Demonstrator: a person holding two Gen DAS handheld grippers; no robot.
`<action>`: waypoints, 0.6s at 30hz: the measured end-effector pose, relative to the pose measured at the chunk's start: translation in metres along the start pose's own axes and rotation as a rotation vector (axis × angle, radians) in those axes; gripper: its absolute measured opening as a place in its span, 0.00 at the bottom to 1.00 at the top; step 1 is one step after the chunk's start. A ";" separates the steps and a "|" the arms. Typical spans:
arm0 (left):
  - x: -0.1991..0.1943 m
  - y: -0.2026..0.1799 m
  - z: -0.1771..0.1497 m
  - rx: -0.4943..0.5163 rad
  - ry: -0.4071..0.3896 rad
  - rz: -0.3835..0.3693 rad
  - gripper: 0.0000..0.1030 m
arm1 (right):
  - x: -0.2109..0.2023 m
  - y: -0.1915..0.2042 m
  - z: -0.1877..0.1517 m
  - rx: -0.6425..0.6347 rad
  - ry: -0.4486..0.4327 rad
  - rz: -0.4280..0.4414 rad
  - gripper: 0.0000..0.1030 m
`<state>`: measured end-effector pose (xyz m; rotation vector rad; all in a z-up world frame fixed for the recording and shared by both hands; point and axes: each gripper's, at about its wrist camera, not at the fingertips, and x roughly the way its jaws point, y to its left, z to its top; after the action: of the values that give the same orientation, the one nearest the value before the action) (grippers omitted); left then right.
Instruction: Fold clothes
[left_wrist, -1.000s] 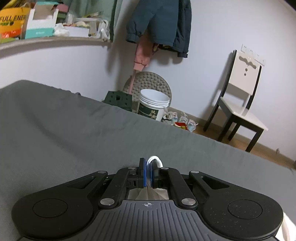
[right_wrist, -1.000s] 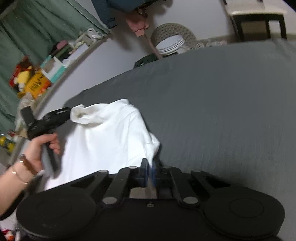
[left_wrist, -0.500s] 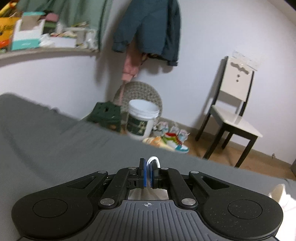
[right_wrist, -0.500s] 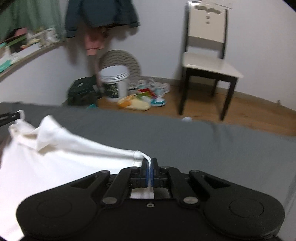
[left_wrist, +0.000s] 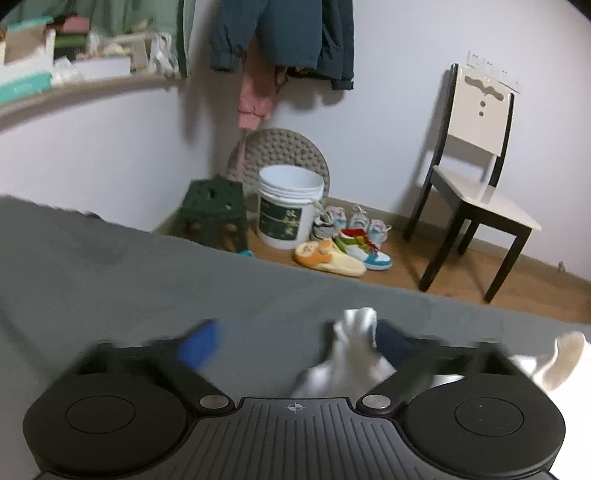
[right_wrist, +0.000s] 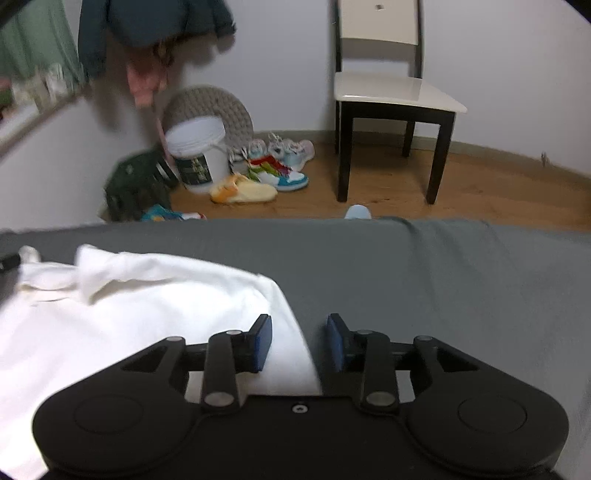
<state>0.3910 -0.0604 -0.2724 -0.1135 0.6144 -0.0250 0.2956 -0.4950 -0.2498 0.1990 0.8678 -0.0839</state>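
Between the spread fingers of the right gripper (right_wrist: 298, 341) lay the edge of the white garment (right_wrist: 129, 306), resting flat on the grey bed cover (right_wrist: 443, 280) and released, with neither blue pad pressing it. Most of the cloth spread away to the left of that claw, where a bunched fold rose near its far left corner. Ahead of the left gripper (left_wrist: 295, 343), whose fingers were also parted wide and blurred with motion, a crumpled tip of the same garment (left_wrist: 354, 354) stood just beside the right finger, touching or nearly touching it; I could not tell which, but nothing was clamped. More white cloth showed at the far right of that claw. Beyond both claws the grey cover ran to the edge of the bed, and past it was a wooden floor. Ahead and to the left of the right claw stood a white bucket (right_wrist: 197, 155) with a dark label, a dark green stool (right_wrist: 136, 184) beside it, and a yellow slipper (right_wrist: 243, 192) with several colourful sneakers (right_wrist: 280, 162) close by. Ahead and to the right stood a chair (right_wrist: 391, 92) with dark legs and a pale seat. High on the wall, up and left, hung a dark teal jacket (left_wrist: 291, 33).
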 end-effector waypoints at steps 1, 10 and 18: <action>-0.012 0.006 0.000 0.015 -0.012 -0.006 0.95 | -0.016 -0.009 -0.009 0.034 0.007 0.020 0.32; -0.138 -0.010 -0.043 0.078 -0.039 -0.294 0.95 | -0.120 -0.051 -0.128 0.242 0.134 0.122 0.32; -0.224 -0.109 -0.144 0.205 0.069 -0.664 0.95 | -0.105 -0.046 -0.159 0.335 0.173 0.185 0.03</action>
<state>0.1266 -0.1700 -0.2482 -0.1136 0.6176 -0.7352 0.1017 -0.5079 -0.2759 0.6065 1.0003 -0.0388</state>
